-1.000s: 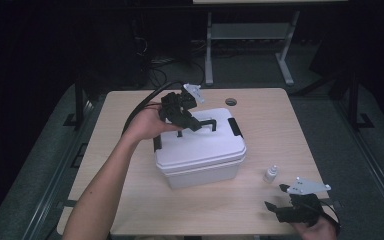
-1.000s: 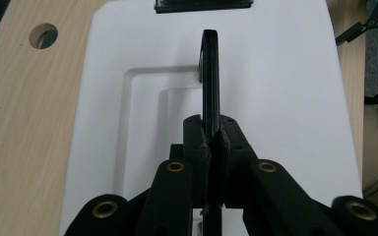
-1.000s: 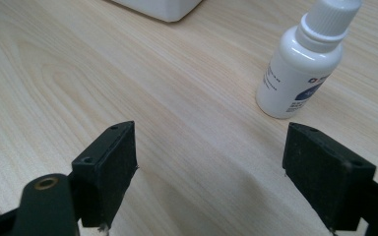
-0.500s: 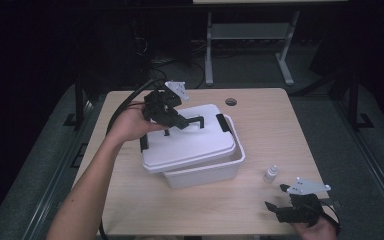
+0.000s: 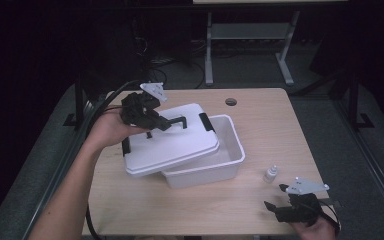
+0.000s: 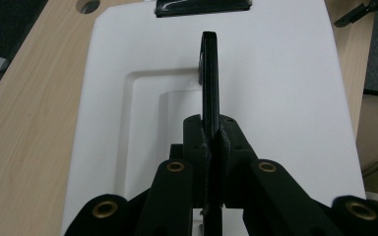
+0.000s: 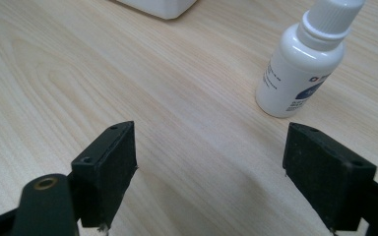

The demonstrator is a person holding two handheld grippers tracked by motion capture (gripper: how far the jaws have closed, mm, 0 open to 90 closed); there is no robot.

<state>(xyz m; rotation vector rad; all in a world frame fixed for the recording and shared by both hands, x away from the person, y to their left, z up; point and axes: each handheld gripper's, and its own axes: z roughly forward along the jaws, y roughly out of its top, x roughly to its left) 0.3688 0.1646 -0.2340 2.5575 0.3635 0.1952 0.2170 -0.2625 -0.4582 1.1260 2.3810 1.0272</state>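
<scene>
My left gripper (image 5: 167,125) is shut on the black handle (image 5: 178,121) of a white lid (image 5: 172,147). The lid hangs tilted over the left side of the white plastic box (image 5: 205,176), and the right part of the box's inside is uncovered. In the left gripper view the handle (image 6: 209,73) runs straight between the pressed pads of the left gripper (image 6: 211,142) over the lid (image 6: 285,98). My right gripper (image 5: 275,196) rests open at the table's near right edge. A small white dropper bottle (image 7: 302,64) stands just ahead of the right gripper (image 7: 209,147), to the right of its gap, seen from above as the bottle (image 5: 270,173).
The wooden table (image 5: 280,125) has a round cable hole (image 5: 231,102) at the back. A black latch (image 6: 203,6) sits at the lid's far end. A cable (image 5: 105,105) trails from the left gripper off the table's left side. A metal table frame (image 5: 245,35) stands beyond.
The left gripper has carried the lid up and to the left, off the box, so the box now stands open on its right side. The right gripper has stayed in place.
</scene>
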